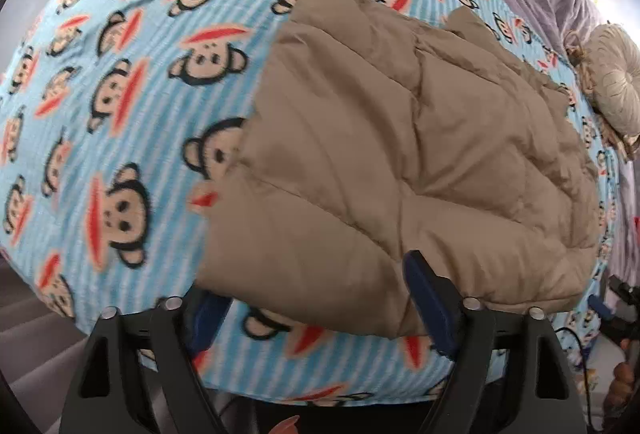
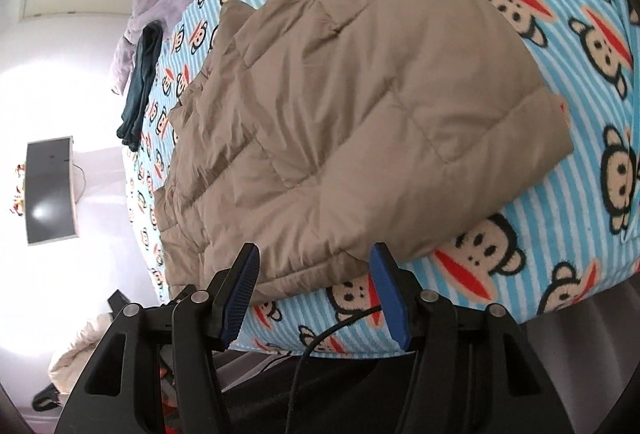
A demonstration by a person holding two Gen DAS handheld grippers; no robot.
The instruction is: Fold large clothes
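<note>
Jacket (image 1: 400, 153) lying folded on bed (image 1: 120, 113), fold step looking done. Left hand-held gripper (image 1: 320, 318) spread wide, right hand-held gripper (image 2: 316, 290) spread too, both pinching nothing. Next probably needing fresh grab on near edge.

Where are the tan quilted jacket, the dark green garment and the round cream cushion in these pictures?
tan quilted jacket (image 2: 352, 121): right wrist view, middle of its folded top panel.
dark green garment (image 2: 140, 81): right wrist view, middle of the strip.
round cream cushion (image 1: 616, 81): left wrist view, its pleated face.
</note>
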